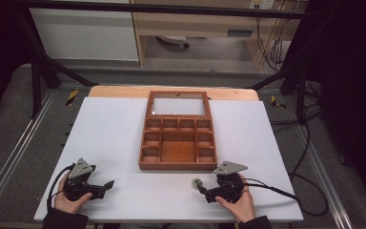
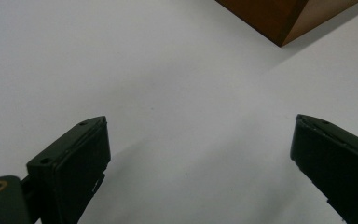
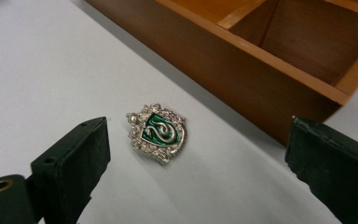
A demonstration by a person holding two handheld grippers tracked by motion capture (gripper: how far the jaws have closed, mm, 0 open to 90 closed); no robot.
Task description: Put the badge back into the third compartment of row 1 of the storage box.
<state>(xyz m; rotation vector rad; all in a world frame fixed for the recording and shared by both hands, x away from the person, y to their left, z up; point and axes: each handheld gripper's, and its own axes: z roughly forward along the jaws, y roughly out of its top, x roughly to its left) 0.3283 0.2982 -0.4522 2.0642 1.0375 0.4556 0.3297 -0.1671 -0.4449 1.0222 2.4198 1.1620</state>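
The right gripper [image 3: 196,154] holds its jaws open around the silver-green crest badge [image 3: 157,133] lying on the white worktop [image 1: 114,143] beside the wooden tray [image 3: 242,70], while the left gripper [image 2: 198,154] rests open.

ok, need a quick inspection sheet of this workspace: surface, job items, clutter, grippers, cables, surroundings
Surface: white tabletop, flat, with a wooden strip along its far edge.
Job's things: silver crest pin with a green snake shield lying flat on the white top, near the front wall of the wooden compartment box; the box's compartments look empty and its lid lies open at the far side.
Clutter: nothing seen.
Grippers: right gripper open, jaws either side of the pin without touching it; left gripper open over bare tabletop.
Cables: a black cable trails from the right gripper off the table's right edge; more cables lie on the floor at right.
Surroundings: dark metal frame, grey floor, wooden furniture behind.
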